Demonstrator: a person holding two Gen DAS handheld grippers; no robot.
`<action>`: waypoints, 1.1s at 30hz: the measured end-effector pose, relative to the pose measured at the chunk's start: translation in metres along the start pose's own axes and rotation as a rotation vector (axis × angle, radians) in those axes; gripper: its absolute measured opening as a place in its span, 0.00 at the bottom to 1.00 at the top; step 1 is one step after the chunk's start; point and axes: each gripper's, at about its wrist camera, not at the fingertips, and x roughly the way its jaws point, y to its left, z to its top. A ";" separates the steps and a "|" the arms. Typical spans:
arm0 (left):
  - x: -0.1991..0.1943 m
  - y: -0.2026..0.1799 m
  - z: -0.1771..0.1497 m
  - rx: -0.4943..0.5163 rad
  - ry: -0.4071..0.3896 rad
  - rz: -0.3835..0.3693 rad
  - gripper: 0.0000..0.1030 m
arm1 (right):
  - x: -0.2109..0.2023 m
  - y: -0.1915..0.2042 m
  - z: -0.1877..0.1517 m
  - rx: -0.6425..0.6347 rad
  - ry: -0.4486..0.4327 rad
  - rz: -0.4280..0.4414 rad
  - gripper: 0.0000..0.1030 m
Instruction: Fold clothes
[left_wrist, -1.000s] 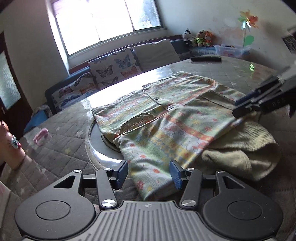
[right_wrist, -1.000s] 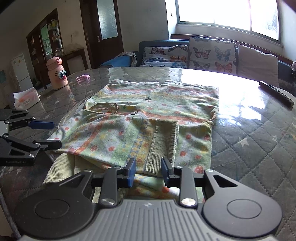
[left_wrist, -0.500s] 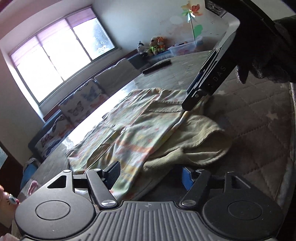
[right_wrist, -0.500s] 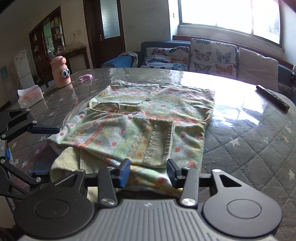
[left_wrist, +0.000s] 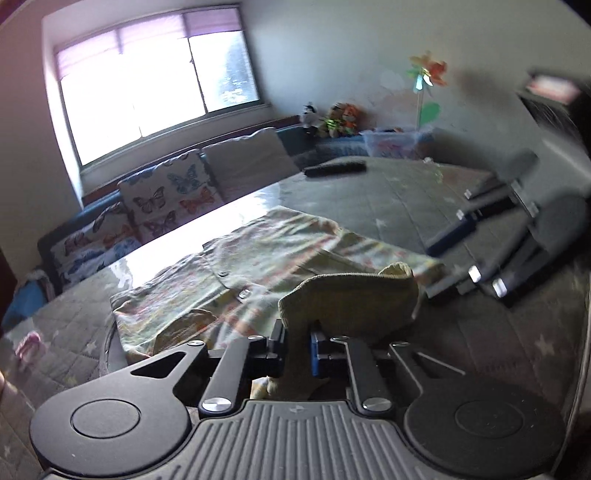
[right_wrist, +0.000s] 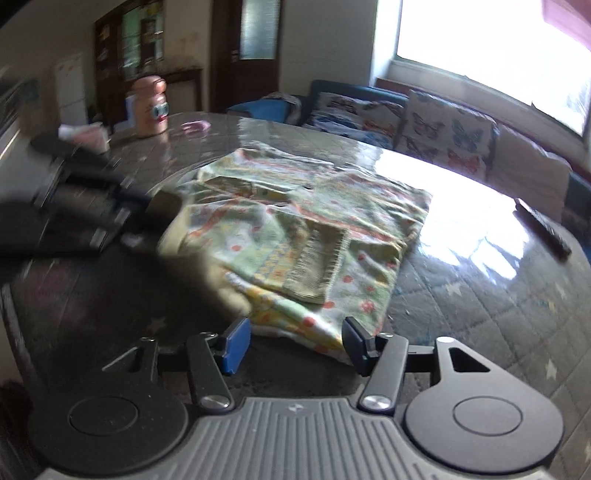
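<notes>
Daylight from the big window (left_wrist: 155, 74) glares off the quilted tabletop (right_wrist: 480, 295) and washes out the far edge by the butterfly cushions (left_wrist: 166, 192). Near the middle of the tabletop lies the patterned shirt (right_wrist: 303, 214), folded in on itself, one ribbed cuff (right_wrist: 317, 266) turned up on top. Under its near-left corner a plain yellowish garment (left_wrist: 351, 295) pokes out; how much of it lies beneath the shirt is hidden.

From the left wrist view, the left gripper (left_wrist: 297, 349) is clenched on a bunched fold of that yellowish garment, lifted into a hump that blocks the shirt's near edge. In the right wrist view the same gripper is only a dark smear by the tabletop's left edge.

The right gripper (right_wrist: 295, 345) hovers at the shirt's near corner, its jaws opening, blue pads (right_wrist: 236, 343) standing either side of the hem without pressing it.

A dark remote (right_wrist: 543, 229) lies close to the tabletop's right edge, a pink bottle with cartoon eyes (right_wrist: 151, 107) toward the far-left edge, both blurred.
</notes>
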 end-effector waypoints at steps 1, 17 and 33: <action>0.001 0.005 0.004 -0.018 -0.001 -0.004 0.12 | 0.001 0.003 0.001 -0.022 -0.005 0.003 0.57; -0.002 0.021 0.005 -0.046 0.026 0.004 0.39 | 0.040 0.015 0.035 0.003 -0.059 0.150 0.22; -0.015 0.016 -0.043 0.208 0.066 0.204 0.52 | 0.027 -0.006 0.060 0.122 -0.127 0.159 0.12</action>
